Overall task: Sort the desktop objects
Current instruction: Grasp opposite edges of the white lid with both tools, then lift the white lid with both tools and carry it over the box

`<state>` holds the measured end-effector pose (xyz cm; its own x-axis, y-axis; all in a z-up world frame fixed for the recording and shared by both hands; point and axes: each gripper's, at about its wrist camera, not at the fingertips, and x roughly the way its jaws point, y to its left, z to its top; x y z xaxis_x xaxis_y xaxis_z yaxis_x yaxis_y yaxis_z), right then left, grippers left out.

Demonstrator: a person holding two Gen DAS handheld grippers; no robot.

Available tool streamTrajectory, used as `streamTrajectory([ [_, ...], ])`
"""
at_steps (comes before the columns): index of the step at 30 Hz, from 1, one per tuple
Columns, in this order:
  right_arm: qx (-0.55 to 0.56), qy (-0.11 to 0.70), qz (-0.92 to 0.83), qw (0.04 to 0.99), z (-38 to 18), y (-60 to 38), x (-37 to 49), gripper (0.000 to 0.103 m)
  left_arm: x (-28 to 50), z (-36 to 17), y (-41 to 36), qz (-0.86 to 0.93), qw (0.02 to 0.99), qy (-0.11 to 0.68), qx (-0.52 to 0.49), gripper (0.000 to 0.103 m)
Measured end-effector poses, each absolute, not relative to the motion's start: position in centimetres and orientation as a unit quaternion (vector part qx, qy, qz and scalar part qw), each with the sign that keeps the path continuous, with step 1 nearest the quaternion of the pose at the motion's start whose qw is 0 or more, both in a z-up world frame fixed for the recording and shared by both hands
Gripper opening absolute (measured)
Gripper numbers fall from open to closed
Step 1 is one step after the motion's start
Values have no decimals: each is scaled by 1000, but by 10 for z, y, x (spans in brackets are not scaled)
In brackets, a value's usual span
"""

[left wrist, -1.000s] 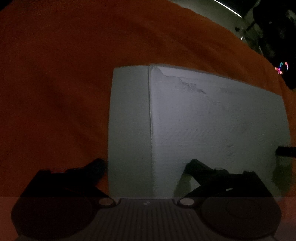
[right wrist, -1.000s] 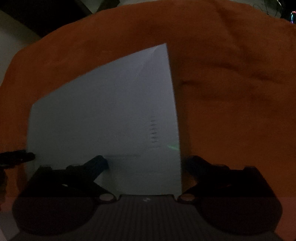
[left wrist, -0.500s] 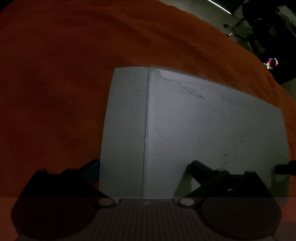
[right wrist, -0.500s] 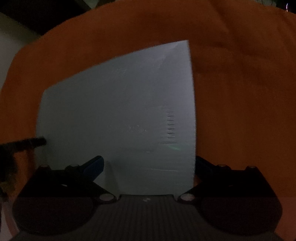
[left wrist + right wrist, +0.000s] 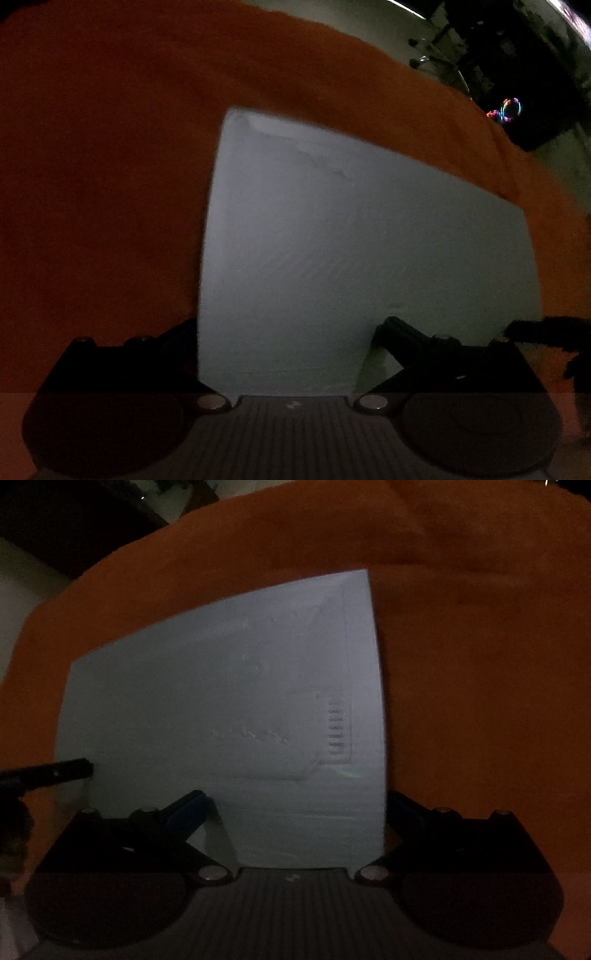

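- My left tongs [image 5: 286, 328] are spread wide: the left finger sits low at one side, partly hidden, and the right finger [image 5: 402, 332] angles inward.
- My right tongs [image 5: 295, 805] are spread wide too, with the blue-tipped left finger [image 5: 188, 808] angled inward and the right finger at the far side.

A pale grey-white sheet [image 5: 362, 251] lies on a plain orange cloth [image 5: 110, 184].
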<state>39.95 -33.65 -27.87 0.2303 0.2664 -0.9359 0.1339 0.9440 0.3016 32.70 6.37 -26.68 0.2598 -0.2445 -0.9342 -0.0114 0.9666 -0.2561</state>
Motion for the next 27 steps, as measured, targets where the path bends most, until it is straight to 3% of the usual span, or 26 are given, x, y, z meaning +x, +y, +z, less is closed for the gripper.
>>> streamTrajectory([
  [11, 144, 639, 18, 755, -272, -312, 407, 103, 314, -242, 54, -65, 792, 603, -74, 103],
  [27, 148, 646, 3, 749, -209, -287, 416, 103, 315, -185, 49, -78, 797, 595, -71, 103],
])
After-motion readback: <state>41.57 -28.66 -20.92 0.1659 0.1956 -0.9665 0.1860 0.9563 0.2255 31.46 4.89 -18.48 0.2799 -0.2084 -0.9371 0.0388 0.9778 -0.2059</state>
